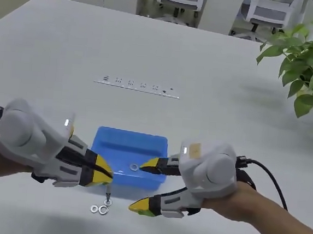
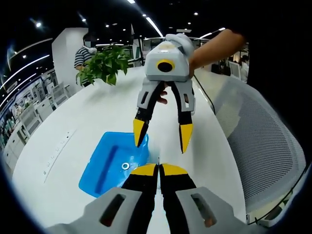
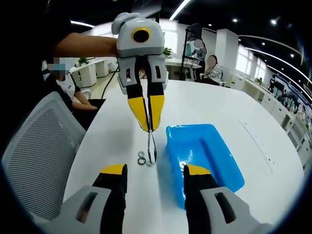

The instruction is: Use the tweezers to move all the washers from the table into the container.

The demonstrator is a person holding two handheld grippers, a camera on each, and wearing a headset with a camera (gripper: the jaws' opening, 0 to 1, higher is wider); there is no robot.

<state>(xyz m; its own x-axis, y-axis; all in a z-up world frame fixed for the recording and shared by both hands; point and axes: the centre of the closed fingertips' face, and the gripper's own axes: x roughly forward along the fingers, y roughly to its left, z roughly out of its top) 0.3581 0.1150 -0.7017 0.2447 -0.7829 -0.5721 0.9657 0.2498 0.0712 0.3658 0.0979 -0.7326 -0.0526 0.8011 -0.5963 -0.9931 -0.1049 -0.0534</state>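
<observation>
The tweezers [image 3: 152, 146] are gripped in the closed left gripper [image 3: 148, 127], tips at two washers [image 3: 143, 159] on the table [image 3: 122, 124] just beside the blue container [image 3: 204, 151]. Whether one is pinched cannot be told. The right gripper [image 3: 153, 171] is held open, empty. The washers are judged light, stiff and slippery, and are best nipped across the rim.

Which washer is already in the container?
The washer on the floor of the blue container; the other washers lie on the table by the tweezers.
</observation>
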